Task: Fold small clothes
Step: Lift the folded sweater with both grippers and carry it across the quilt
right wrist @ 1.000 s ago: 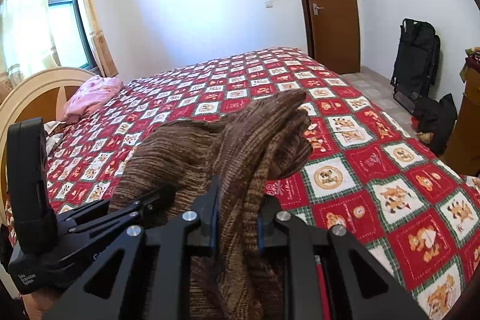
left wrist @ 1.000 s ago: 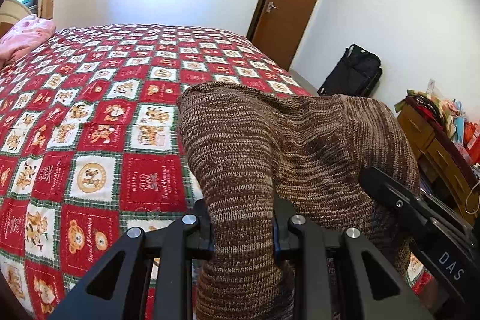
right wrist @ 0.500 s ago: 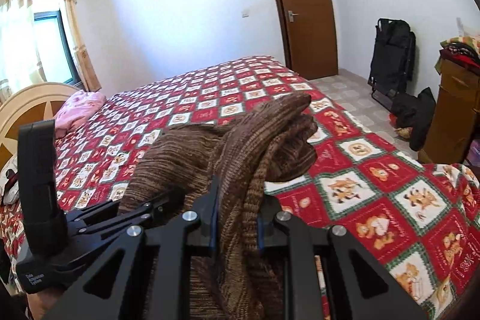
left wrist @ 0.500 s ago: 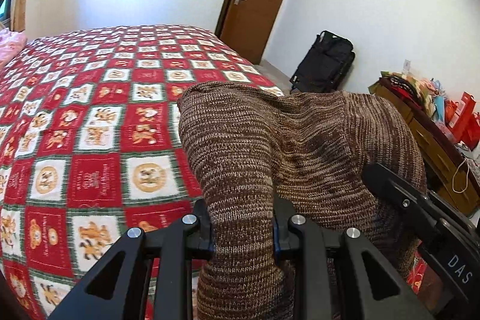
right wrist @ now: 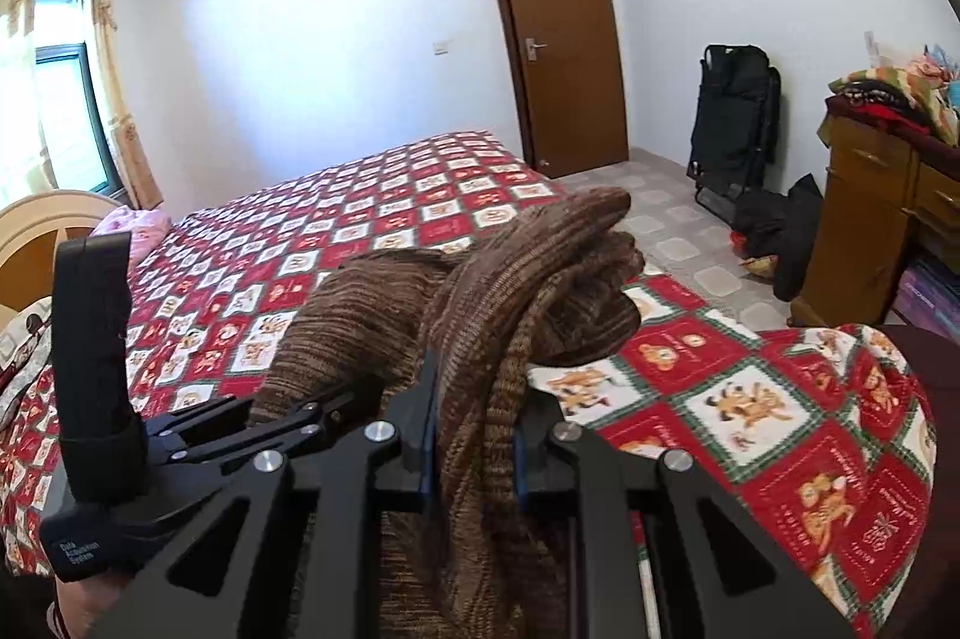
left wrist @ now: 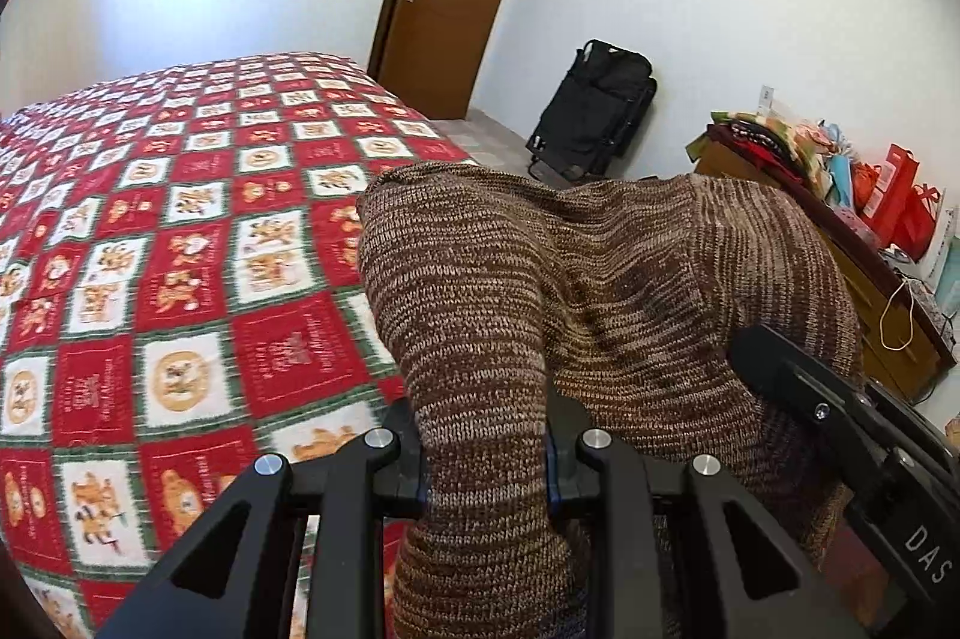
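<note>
A brown knitted garment (left wrist: 600, 291) is held up in the air over the bed's near right corner. My left gripper (left wrist: 485, 465) is shut on a thick fold of it. My right gripper (right wrist: 474, 450) is shut on another bunched part of the same garment (right wrist: 516, 291). The garment hangs between the two grippers and hides both sets of fingertips. The right gripper's body (left wrist: 852, 435) shows at the right of the left wrist view, and the left gripper's body (right wrist: 96, 399) shows at the left of the right wrist view.
The bed has a red, white and green patterned quilt (left wrist: 180, 243). A pink cloth (right wrist: 135, 228) lies by the headboard (right wrist: 42, 225). A brown door (right wrist: 558, 39), a black bag (right wrist: 735, 111) and a cluttered wooden dresser (right wrist: 882, 219) stand to the right.
Both grippers have swung to the right with the garment still held. The door, bag and dresser have come further into view. The bed has slid to the left.
</note>
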### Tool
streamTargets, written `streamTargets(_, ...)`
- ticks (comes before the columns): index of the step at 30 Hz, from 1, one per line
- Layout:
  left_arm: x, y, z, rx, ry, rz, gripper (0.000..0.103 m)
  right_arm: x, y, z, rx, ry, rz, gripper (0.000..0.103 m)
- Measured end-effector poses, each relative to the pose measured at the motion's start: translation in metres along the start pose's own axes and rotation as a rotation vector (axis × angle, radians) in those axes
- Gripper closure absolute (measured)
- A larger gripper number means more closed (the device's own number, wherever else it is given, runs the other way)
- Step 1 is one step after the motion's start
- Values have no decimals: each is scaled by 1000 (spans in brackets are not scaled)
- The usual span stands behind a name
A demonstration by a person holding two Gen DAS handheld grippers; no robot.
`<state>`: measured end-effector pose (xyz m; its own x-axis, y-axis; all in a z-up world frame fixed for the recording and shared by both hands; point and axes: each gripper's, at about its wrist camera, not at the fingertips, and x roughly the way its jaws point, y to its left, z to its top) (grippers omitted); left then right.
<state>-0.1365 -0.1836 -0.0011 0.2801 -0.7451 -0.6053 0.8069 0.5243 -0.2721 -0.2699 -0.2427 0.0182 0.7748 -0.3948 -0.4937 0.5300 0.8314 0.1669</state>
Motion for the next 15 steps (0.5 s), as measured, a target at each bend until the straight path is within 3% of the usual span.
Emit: streamTargets(15, 52, -26, 16, 9, 10, 5, 76, 23, -38, 13, -48, 8, -61, 82)
